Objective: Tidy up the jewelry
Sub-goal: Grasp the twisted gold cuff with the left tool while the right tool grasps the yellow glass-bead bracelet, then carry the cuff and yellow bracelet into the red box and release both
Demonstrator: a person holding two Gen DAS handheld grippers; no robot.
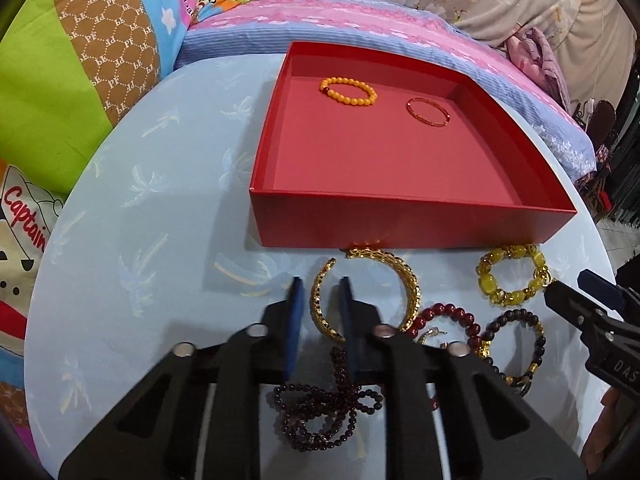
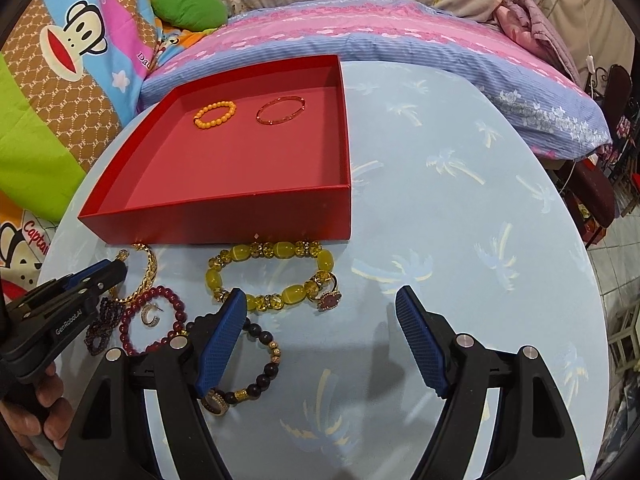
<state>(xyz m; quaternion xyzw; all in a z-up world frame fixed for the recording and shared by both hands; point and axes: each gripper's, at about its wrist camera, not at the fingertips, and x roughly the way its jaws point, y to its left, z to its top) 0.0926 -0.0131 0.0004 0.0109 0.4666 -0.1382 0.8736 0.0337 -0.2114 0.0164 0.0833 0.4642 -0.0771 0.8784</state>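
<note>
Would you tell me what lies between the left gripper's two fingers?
The near band of the gold cuff bangle lies between the left gripper pads, seen in the left wrist view.

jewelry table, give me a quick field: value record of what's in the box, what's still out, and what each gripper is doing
surface: round light blue table
box: red box, open, no lid seen
in box: orange bead bracelet; thin rose-gold bangle
still out: gold cuff; yellow bead bracelet; dark red bead bracelet; black bead bracelet; purple bead strand; small hoop earring; ring with pink stone
left gripper: fingers close on either side of the gold cuff's band, contact unclear
right gripper: open, holding nothing
</note>
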